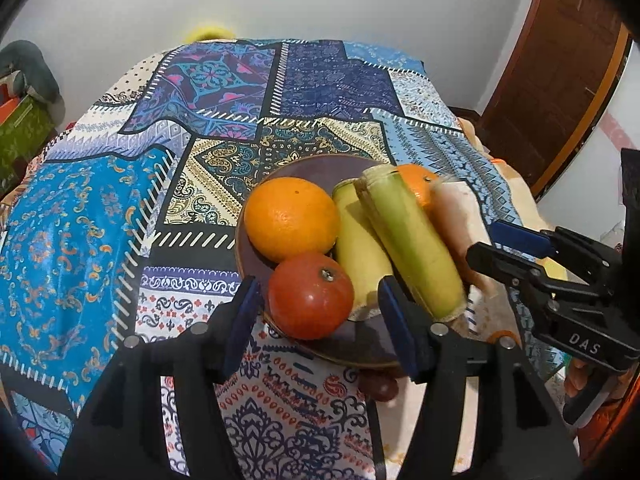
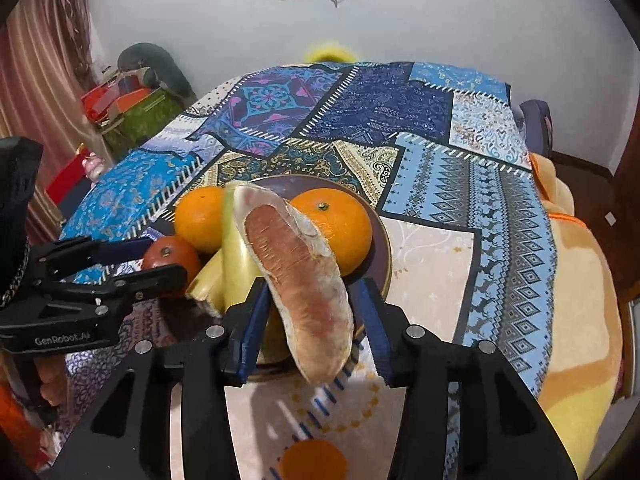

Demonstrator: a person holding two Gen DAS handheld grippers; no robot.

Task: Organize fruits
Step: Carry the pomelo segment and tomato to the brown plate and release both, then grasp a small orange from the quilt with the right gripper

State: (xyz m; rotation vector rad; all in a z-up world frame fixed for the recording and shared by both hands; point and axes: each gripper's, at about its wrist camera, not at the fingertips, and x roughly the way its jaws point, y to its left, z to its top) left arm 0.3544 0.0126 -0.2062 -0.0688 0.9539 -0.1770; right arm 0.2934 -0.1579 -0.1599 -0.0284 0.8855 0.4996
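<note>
I lower the pomelo wedge [image 2: 300, 276], resting between the spread right gripper [image 2: 308, 320], onto the plate [image 2: 382, 248]; the left gripper [image 1: 316, 320] stands spread, empty.

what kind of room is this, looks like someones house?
Most likely a room in a home, perhaps a bedroom or living room. The plate of fruit sits on a patchwork cloth, a wooden door stands at the right, and a curtain and household clutter line the left wall.
</note>
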